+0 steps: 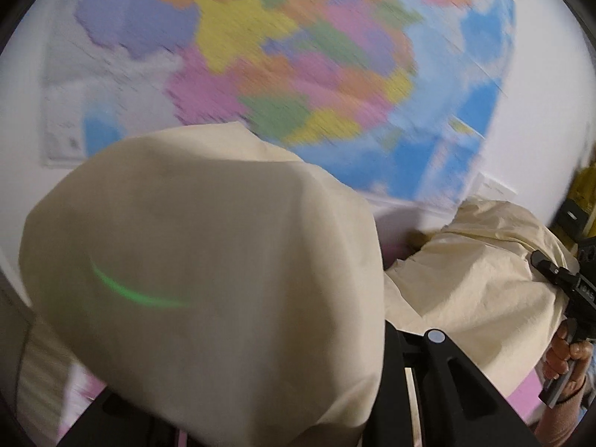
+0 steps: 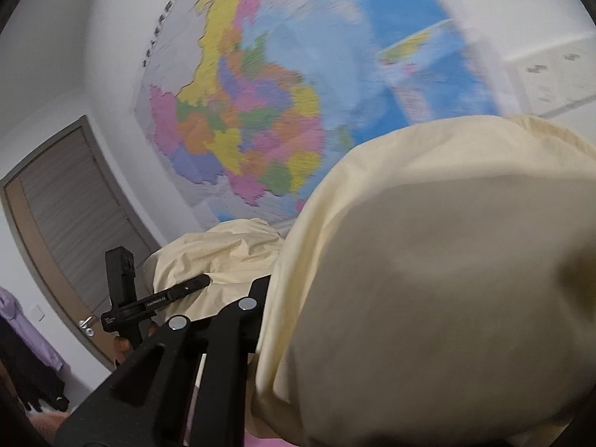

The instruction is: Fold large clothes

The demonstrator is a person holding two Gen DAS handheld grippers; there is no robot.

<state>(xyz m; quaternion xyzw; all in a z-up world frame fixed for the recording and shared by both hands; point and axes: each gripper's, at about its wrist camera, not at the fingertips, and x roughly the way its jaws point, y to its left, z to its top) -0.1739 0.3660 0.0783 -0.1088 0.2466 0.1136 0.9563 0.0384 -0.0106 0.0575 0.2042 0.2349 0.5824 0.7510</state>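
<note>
Cloth [image 1: 208, 268], cream and large, hangs raised between both grippers, draped over their fingers: left gripper [image 2: 203, 280] and right gripper [image 1: 538, 259] each clenched on an edge. No fold is visible yet; folding remains. Pink surface [image 1: 527, 396] lies below. Wall map [image 2: 238, 111] and door [image 2: 70, 201] stand behind.

**Free room and obstacles**

Ahead, close: cream cloth [image 1: 208, 260] bulging over both sets of fingers, blocking most of the way forward. Beyond: white wall [image 2: 111, 29] with map [image 1: 298, 56]. Far left: closed door [image 2: 70, 201]. Open air above cloth.
</note>
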